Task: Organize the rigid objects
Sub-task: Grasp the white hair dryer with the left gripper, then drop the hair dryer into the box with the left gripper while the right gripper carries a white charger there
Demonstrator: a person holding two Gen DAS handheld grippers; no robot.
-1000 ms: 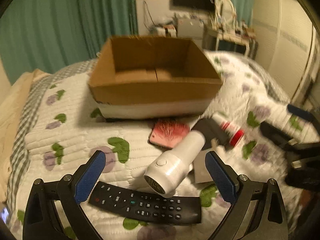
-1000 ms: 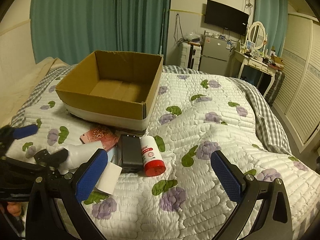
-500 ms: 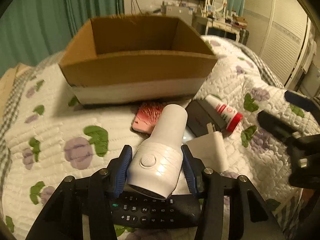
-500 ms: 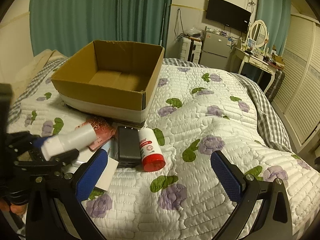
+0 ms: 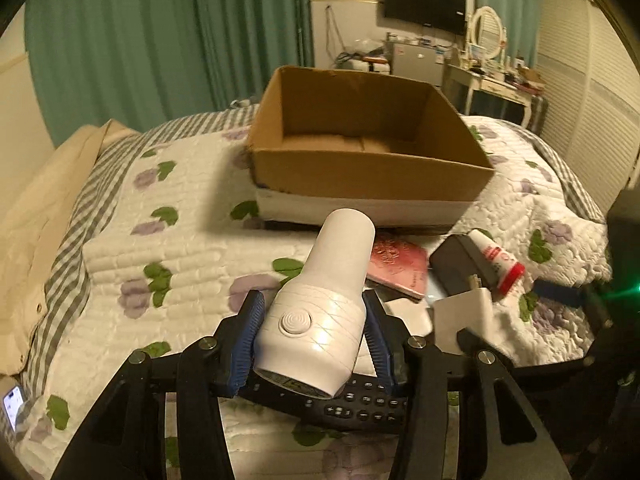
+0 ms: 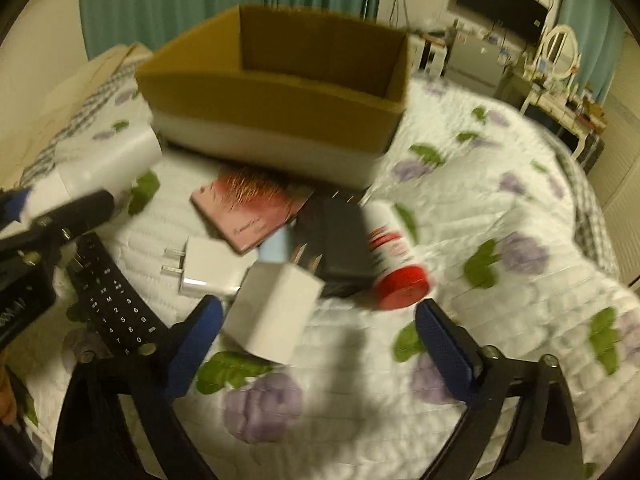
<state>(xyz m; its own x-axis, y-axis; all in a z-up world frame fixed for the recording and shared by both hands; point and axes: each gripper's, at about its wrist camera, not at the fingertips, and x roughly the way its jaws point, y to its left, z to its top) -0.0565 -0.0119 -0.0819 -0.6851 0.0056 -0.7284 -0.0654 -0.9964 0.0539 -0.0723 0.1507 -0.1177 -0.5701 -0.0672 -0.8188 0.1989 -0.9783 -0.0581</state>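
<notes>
My left gripper [image 5: 316,344] is shut on a white flashlight-shaped device [image 5: 324,300] and holds it above the quilt, pointing at the open cardboard box [image 5: 368,160]. The device also shows at the left of the right wrist view [image 6: 108,164]. My right gripper [image 6: 320,344] is open and empty, low over a white charger cube [image 6: 272,312]. Beyond it lie a second white plug adapter [image 6: 200,272], a black adapter [image 6: 344,248], a red-capped white bottle [image 6: 396,264], a pink booklet [image 6: 252,212] and a black remote [image 6: 112,304].
The box [image 6: 280,108] stands on a flowered quilt [image 6: 500,240] on a bed. Green curtains [image 5: 160,40], a television [image 5: 424,0] and a dressing table [image 5: 500,80] are behind. A phone [image 5: 12,404] lies at the bed's left edge.
My left gripper has closed on the white device and lifted it off the quilt. My right gripper has moved down and left toward the pile of small objects.
</notes>
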